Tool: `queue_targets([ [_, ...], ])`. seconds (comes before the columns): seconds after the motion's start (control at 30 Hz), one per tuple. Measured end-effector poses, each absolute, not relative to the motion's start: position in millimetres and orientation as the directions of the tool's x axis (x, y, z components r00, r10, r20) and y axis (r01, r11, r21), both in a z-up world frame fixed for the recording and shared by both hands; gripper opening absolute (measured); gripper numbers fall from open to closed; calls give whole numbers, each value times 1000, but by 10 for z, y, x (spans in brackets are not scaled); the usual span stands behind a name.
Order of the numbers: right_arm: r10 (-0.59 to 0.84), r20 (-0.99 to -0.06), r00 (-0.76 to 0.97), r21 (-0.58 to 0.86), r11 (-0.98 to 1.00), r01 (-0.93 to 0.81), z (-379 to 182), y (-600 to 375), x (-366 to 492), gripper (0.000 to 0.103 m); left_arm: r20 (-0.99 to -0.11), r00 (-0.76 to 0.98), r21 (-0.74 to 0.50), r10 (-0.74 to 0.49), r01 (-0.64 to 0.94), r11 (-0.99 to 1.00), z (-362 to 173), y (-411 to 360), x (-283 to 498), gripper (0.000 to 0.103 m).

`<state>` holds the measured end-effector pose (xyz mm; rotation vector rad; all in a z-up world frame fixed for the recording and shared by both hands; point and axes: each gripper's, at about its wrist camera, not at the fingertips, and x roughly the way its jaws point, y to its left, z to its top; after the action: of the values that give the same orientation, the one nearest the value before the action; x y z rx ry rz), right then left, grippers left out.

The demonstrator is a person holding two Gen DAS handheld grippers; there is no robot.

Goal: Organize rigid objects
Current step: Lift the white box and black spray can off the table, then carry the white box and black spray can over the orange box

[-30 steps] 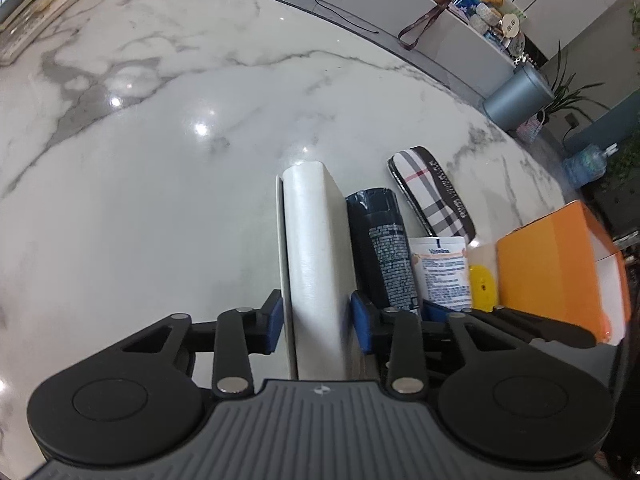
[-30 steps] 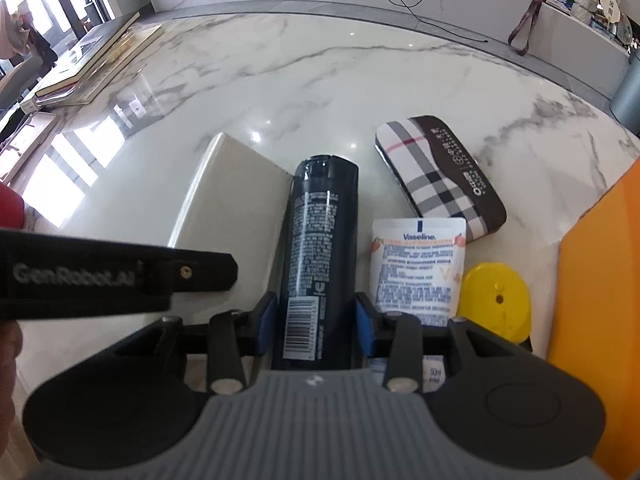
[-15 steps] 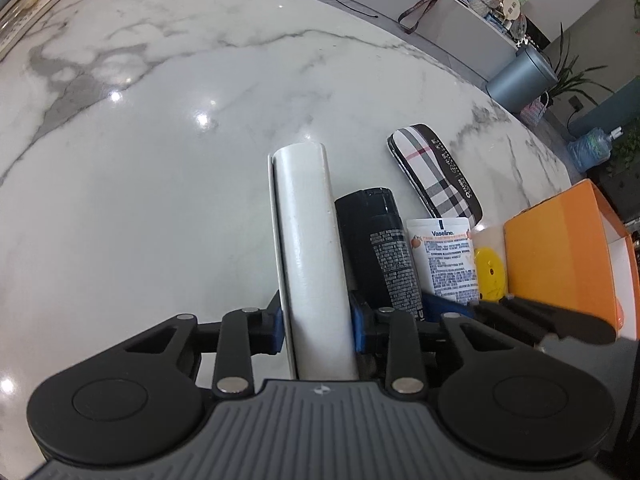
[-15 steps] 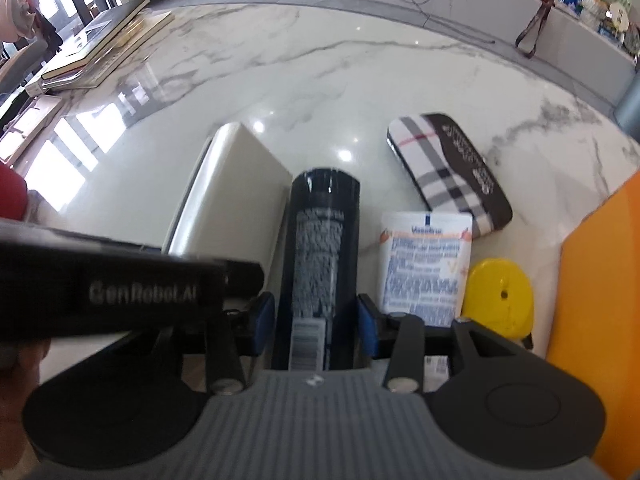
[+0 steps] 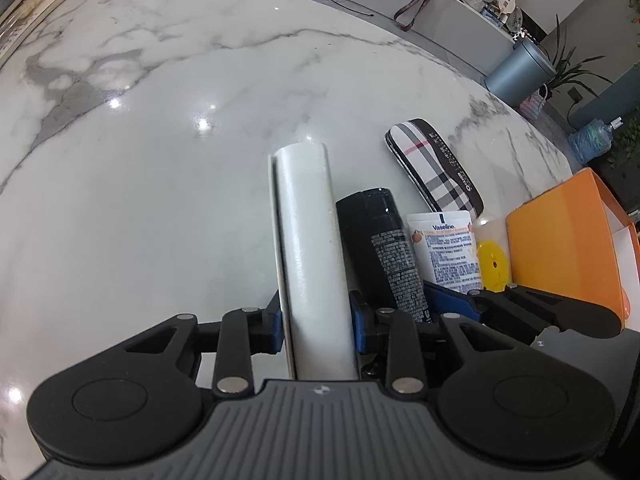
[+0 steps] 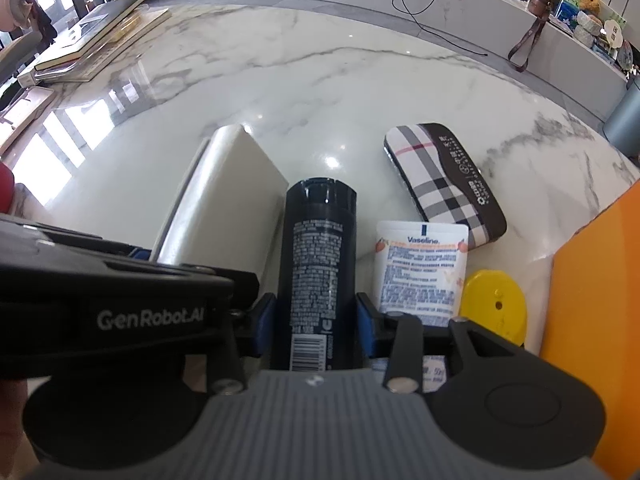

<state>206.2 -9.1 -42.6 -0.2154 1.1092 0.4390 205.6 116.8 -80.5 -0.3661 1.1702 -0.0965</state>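
My left gripper (image 5: 316, 324) is shut on a white flat case (image 5: 308, 240), held on its edge and lifted off the marble; the case also shows in the right wrist view (image 6: 224, 208). My right gripper (image 6: 316, 320) is shut on a black spray can (image 6: 320, 264), seen beside the white case in the left wrist view (image 5: 384, 252). A white Vaseline tube (image 6: 422, 268) with a yellow cap (image 6: 492, 304) lies right of the can. A plaid case (image 6: 444, 184) lies beyond it.
An orange box (image 5: 560, 240) stands at the right; it also shows in the right wrist view (image 6: 596, 320). Books (image 6: 92, 40) lie at the table's far left. The marble table (image 5: 160, 160) stretches ahead. A grey bin (image 5: 520, 72) stands beyond the table.
The left gripper has closed on the white case and raised it; the case looks more upright. The right gripper has closed on the can and lifted slightly; both grippers sit closer together.
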Motion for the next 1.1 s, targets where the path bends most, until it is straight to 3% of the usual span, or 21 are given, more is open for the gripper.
queue_targets([
  [0.43, 258, -874, 412, 60, 898, -436, -129, -238, 1837, 42, -859, 440, -324, -260, -76, 943, -495, 1105, 1860, 33],
  [1.1, 271, -772, 575, 43, 925, -379, 856, -902, 1429, 42, -766, 548, -391, -336, 18, 920, 381, 534, 1600, 33],
])
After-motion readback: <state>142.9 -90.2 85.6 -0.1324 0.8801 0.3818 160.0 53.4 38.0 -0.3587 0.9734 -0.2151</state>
